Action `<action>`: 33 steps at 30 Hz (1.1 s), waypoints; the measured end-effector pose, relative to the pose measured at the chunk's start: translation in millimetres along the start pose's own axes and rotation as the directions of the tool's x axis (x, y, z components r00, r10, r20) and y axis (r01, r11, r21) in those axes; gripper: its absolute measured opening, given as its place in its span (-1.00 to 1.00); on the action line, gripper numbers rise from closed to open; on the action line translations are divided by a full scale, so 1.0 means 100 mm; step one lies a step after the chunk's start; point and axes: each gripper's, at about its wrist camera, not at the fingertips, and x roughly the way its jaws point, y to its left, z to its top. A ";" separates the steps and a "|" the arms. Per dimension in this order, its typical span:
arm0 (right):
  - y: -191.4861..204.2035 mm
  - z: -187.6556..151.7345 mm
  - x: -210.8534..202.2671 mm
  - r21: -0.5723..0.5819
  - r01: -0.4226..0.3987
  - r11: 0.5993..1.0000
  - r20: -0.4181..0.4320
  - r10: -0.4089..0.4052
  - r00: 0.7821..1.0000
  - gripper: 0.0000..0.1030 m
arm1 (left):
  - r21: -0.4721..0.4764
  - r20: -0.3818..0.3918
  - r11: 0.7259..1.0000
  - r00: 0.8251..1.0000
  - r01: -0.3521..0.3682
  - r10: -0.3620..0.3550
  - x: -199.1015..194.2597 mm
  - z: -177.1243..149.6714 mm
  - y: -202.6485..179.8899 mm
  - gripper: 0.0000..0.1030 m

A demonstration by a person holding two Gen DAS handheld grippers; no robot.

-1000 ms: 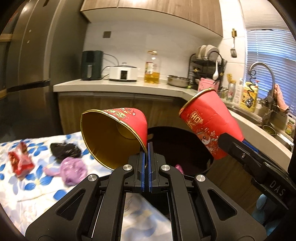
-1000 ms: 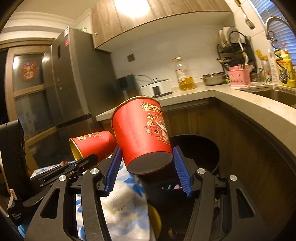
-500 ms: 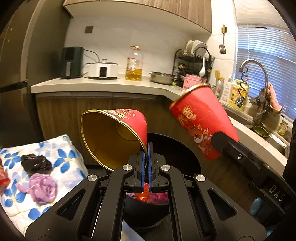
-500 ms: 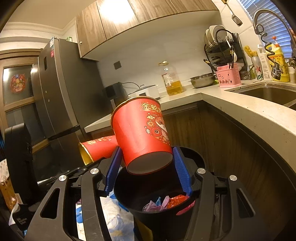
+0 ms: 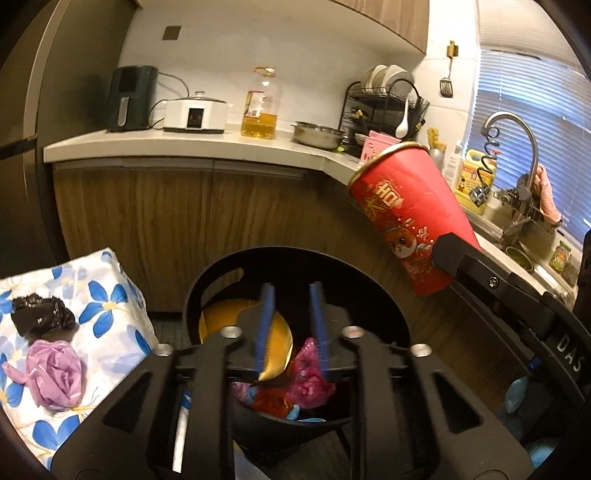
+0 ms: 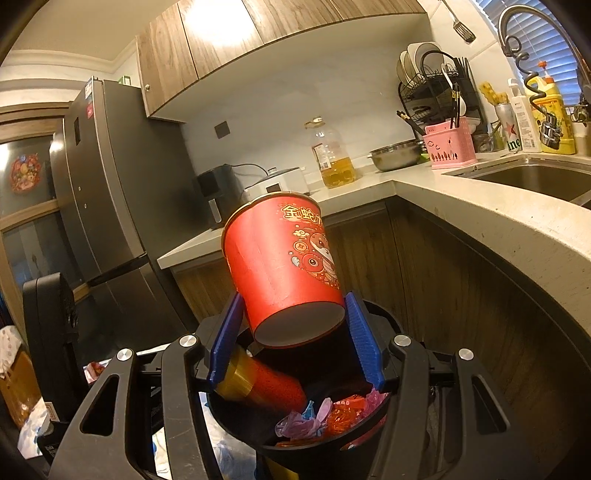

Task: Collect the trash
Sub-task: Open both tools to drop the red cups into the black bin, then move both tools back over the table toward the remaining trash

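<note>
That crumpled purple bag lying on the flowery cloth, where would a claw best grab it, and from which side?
Probably from straight above, pinching the bunched top of the purple bag. It lies as a soft, rounded wad on the flowered cloth, so no rim or handle offers itself. The black wad sits close behind, so closing across the bag's left and right sides avoids it.

Warm ceiling light is glaring off my overhead cabinet (image 6: 221,29); fisheye edges are bending and vignetting dark.

Gold "金蛇" on red paper cup (image 6: 284,258), white "DAS" on right tongs (image 5: 569,350) arm
</note>
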 end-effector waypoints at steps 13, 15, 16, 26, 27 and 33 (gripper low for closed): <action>0.05 -0.06 0.16 0.000 0.019 1.000 -0.043 -0.019 0.999 0.28 | -0.135 0.087 0.983 0.987 -0.124 0.136 -0.56 -0.06 0.57 0.53; 0.05 -0.08 0.17 0.011 0.023 1.000 -0.041 -0.023 0.999 0.32 | -0.157 0.110 0.971 0.974 -0.181 0.199 -0.75 -0.10 0.69 0.59; 0.05 -0.09 0.17 0.014 0.027 1.000 -0.045 -0.026 0.999 0.32 | -0.167 0.116 0.965 0.968 -0.203 0.224 -0.83 -0.12 0.73 0.62; 0.36 -0.16 0.01 -0.043 0.003 0.999 -0.052 -0.005 0.999 0.42 | -0.209 0.093 0.901 0.910 -0.379 0.404 -1.32 -0.41 1.07 0.63; 0.41 -0.17 0.00 -0.056 0.001 0.998 -0.052 -0.004 0.999 0.43 | -0.207 0.093 0.894 0.902 -0.396 0.421 -1.36 -0.44 1.08 0.63; 0.73 -0.31 -0.05 -0.106 -0.054 0.993 -0.090 0.045 0.995 0.51 | -0.209 0.084 0.869 0.877 -0.448 0.473 -1.57 -0.58 1.13 0.63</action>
